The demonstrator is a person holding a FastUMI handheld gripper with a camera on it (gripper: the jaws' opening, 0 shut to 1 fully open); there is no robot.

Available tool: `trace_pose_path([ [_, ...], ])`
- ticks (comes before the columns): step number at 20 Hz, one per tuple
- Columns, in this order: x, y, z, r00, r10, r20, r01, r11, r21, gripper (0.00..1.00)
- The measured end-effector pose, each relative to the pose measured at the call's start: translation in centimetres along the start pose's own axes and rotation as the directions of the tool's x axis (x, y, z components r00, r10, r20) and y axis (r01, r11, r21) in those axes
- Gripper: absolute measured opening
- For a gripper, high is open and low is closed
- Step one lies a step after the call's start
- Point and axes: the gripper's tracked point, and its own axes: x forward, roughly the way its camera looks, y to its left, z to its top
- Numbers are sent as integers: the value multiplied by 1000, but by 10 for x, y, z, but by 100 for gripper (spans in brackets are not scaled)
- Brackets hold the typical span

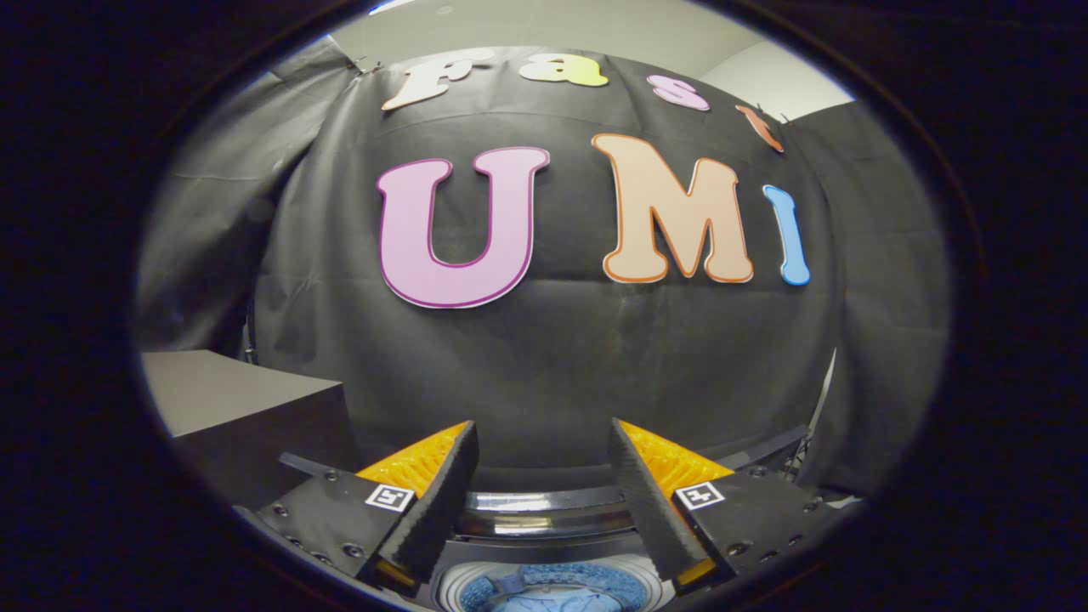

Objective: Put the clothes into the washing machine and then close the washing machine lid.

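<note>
We see our gripper (pixel 544 442) with its fingers (pixel 442 501) spread apart, nothing between them. Just below and between them sits the washing machine (pixel 544 520), its lid off the opening, blue clothes (pixel 552 595) lying in the drum. Farther left stands a dark box (pixel 246 416).

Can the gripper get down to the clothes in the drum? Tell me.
Probably yes: the gripper is open and empty above the washing machine's uncovered mouth, with the blue clothes just below its fingers and nothing between.
</note>
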Motion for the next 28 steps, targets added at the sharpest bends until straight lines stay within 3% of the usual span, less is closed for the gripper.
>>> trace_pose_path([
  [11,-41,9,-38,998,40,-49,-40,999,4,95],
  [22,-82,1,-25,996,27,-90,-24,999,42,96],
  [28,-114,9,-30,978,100,-181,-95,995,34,96],
])
